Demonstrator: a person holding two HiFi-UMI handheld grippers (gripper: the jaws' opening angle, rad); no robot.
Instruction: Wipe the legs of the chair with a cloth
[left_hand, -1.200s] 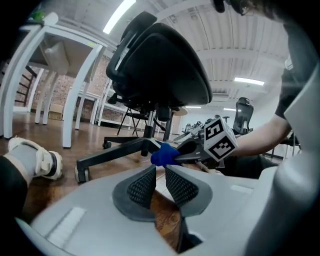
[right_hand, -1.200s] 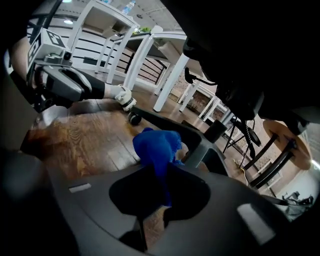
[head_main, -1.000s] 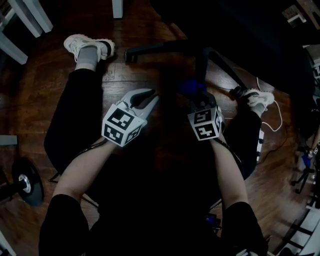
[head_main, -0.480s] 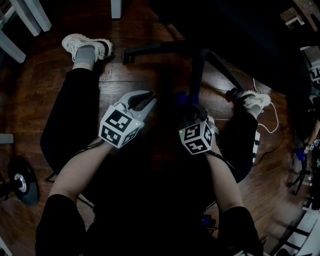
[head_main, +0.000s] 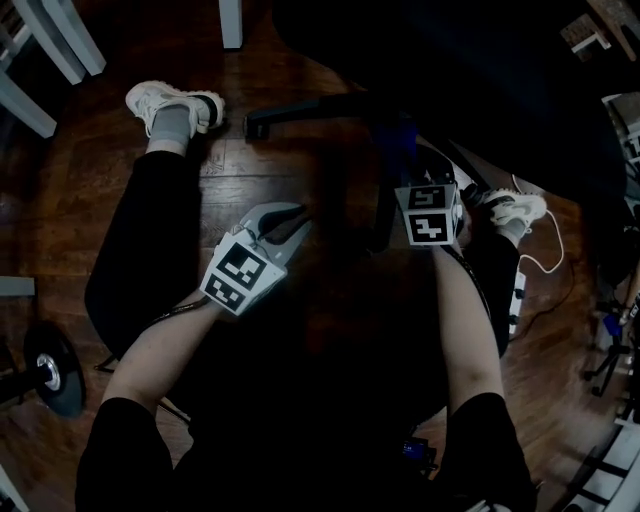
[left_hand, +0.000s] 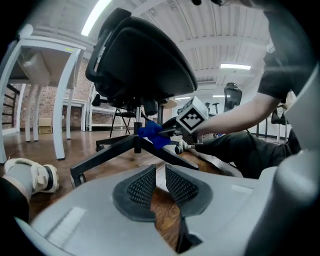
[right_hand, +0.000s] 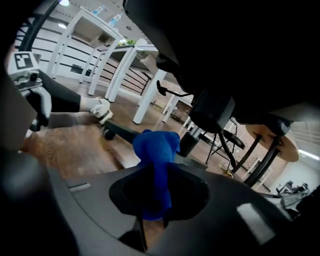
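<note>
Stage: wiping under way | right gripper (right_hand: 157, 192) clamped on the blue cloth (right_hand: 156, 150), against a chair leg near the hub, upper centre of the head view | left gripper (left_hand: 159, 181) jaws together, empty, centre left | chair legs (left_hand: 102, 157): dim view, probably most left to wipe
</note>
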